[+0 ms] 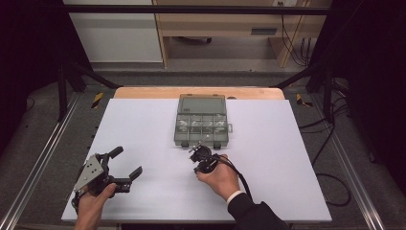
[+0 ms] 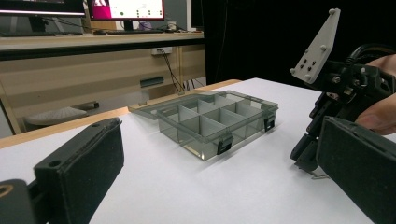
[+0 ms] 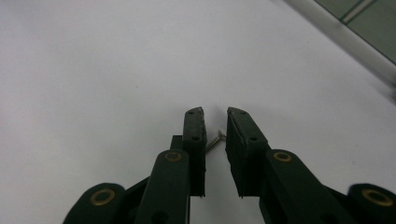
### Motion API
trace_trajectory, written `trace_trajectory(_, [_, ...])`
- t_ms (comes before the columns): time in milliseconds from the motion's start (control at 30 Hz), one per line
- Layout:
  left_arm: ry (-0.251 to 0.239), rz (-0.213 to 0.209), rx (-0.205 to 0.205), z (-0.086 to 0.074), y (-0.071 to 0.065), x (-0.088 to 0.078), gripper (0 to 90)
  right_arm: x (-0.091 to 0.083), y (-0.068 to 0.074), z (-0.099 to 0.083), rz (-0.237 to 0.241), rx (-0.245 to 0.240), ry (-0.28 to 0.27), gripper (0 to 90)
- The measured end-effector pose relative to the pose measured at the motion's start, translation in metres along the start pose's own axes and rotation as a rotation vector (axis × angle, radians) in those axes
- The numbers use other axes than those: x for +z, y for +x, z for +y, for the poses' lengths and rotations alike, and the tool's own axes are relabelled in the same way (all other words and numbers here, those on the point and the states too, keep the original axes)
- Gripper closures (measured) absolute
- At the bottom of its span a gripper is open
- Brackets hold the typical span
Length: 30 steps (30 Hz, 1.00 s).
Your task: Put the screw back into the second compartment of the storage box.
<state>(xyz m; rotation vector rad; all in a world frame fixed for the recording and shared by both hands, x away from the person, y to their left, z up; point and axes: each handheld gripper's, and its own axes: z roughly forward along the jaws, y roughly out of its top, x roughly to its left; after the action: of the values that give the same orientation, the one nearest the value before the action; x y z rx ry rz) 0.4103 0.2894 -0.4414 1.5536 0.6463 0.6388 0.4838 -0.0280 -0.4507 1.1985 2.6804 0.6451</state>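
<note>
A clear grey compartment box (image 1: 201, 128) (image 2: 218, 122) lies open at the table's middle, lid (image 1: 201, 104) folded back; its contents are too small to tell. Just in front of it my right gripper (image 1: 198, 165) (image 3: 215, 112) points down at the white surface, also seen in the left gripper view (image 2: 306, 156). Its jaws stand narrowly open on either side of a small screw (image 3: 214, 140) (image 2: 320, 176) lying on the table. My left gripper (image 1: 127, 162) (image 2: 219, 186) rests at the front left, wide open with nothing in it, facing the box.
The white board (image 1: 143, 124) covers the table; a wooden strip (image 1: 143, 92) shows at its far edge. A black cable (image 1: 242, 179) trails from the right gripper. A corner of the box (image 3: 369, 23) appears blurred in the right gripper view. Desks and monitors (image 2: 126, 9) stand beyond.
</note>
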Motion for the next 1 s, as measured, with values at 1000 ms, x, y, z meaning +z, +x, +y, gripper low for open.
trace_trajectory(1000, [-0.008,-0.008,-0.011,-0.002,0.002,0.0,0.7,-0.011,-0.007,-0.004,-0.004,-0.043,-0.112,88.1])
